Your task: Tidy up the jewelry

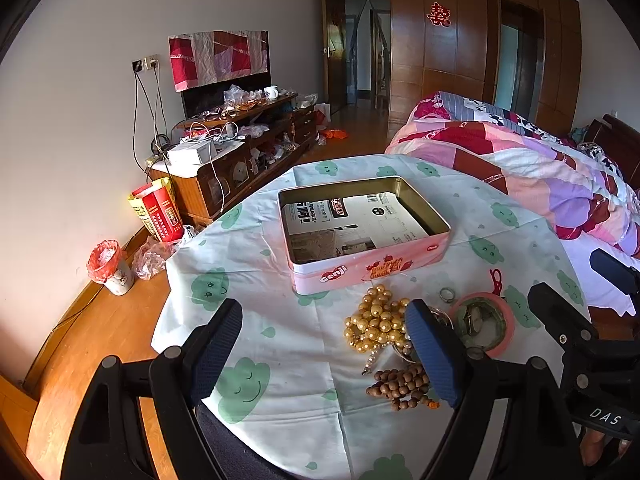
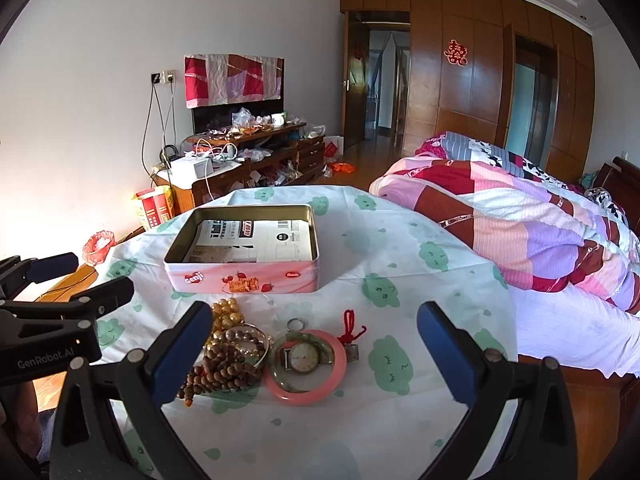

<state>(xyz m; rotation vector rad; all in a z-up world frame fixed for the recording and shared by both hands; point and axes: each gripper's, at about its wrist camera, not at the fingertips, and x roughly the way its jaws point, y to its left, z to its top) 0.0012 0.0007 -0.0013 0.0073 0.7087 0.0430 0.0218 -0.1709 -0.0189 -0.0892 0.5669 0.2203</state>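
Pale cloth printed with green clouds covers the tabletop, which stands beside a bed heaped with a pink and red patchwork quilt. Toward the far side of the cloth sits a pink tin, its lid off, with only printed paper lying in the bottom. Nearer the cameras, just in front of the tin, the jewelry lies in a loose cluster: a pink bangle with a watch resting inside its ring, a bunch of brown wooden beads to its left, a heap of gold pearls beyond those, a red knotted cord and a small metal ring.

Nothing from the pile has reached the tin, so the job looks to be at its very start, with the first pick not yet made. Both claws hang above the near edge of the cloth, angled down. The left claw is spread wide and holds nothing; its right finger covers part of the pile in its own view. The right claw is likewise spread wide and empty, with the bangle and watch lying between its fingers in its view, though it does not touch them.

The next move probably calls for lowering one claw over a single piece, likely the bangle, closing on its rim without dragging the watch along, then carrying it into the tin.
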